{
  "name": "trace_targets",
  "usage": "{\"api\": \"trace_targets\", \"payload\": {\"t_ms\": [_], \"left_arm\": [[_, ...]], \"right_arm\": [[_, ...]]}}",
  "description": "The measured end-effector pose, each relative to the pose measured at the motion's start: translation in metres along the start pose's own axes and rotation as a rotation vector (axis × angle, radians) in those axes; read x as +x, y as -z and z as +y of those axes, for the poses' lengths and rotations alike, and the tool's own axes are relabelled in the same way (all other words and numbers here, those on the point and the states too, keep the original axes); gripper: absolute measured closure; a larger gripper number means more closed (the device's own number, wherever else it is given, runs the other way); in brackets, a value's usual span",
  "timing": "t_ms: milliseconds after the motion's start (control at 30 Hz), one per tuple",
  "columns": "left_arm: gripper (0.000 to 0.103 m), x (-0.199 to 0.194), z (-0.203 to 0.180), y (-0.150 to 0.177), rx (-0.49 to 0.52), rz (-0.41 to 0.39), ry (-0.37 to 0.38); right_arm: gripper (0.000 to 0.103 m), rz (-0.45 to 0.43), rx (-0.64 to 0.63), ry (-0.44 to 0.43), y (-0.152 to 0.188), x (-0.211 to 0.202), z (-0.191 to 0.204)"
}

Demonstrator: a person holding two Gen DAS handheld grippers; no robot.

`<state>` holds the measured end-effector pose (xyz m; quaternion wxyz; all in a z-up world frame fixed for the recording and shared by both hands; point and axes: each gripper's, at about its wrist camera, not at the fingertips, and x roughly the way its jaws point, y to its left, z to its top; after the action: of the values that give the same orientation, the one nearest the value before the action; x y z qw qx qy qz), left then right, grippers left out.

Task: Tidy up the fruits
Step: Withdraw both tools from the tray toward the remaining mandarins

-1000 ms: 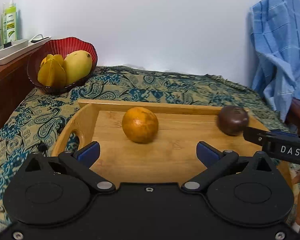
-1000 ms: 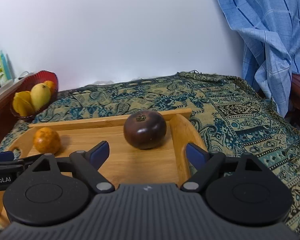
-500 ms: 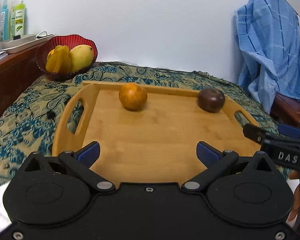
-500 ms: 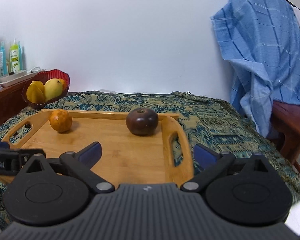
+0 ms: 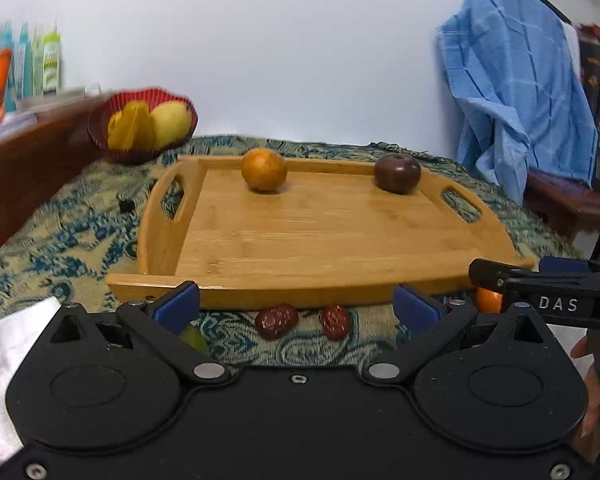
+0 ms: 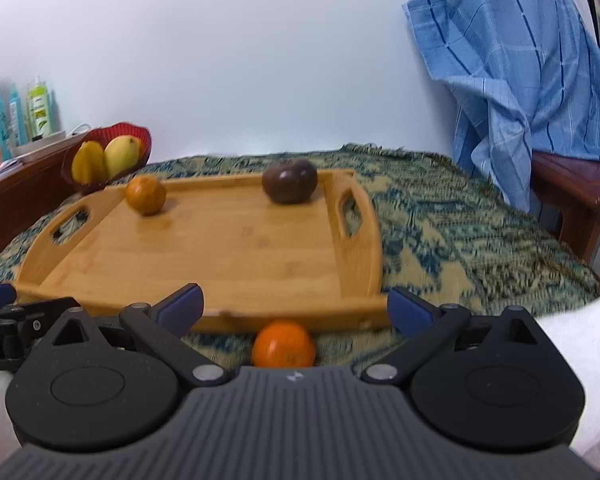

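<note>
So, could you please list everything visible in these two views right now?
Wooden tray: one, tan, on the patterned cloth.
Orange fruit: one, tray's far left.
Dark fruit: one, purple-brown, tray's far right.
Red dates: two, on cloth before the tray.
Small orange: one, bright, on cloth before the tray.
Red bowl: one, holding yellow fruits, far left.
Bottles: several, on the shelf.
Blue cloth: one, draped right.
Left claw: open.
Right claw: open.
</note>
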<state>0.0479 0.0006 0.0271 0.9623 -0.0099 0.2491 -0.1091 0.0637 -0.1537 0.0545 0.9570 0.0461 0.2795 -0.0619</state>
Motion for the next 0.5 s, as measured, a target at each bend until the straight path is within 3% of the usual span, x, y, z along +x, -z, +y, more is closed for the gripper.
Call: {"api": "trace_targets", "payload": {"t_ms": [267, 367, 433, 467, 500], "left_arm": [[0.000, -0.024, -0.022, 0.021, 0.106, -0.046, 0.061], [0.001, -0.030, -0.030, 0.029, 0.150, -0.052, 0.070], [0.028, -0.034, -0.033, 0.036, 0.147, -0.057, 0.076], [0.053, -0.035, -0.032, 0.038, 0.122, -0.059, 0.096], [0.051, -0.032, -0.032, 0.038, 0.111, -0.017, 0.127]], "right_arm": [[0.004, -0.015, -0.029, -0.022, 0.016, -0.013, 0.000], [0.010, -0.014, -0.032, -0.029, 0.016, -0.014, -0.001], [0.019, -0.013, -0.024, -0.023, 0.016, -0.014, -0.001], [0.037, -0.015, -0.020, -0.013, 0.015, -0.015, -0.002], [0.046, -0.015, -0.013, -0.018, 0.012, -0.016, -0.003]]}}
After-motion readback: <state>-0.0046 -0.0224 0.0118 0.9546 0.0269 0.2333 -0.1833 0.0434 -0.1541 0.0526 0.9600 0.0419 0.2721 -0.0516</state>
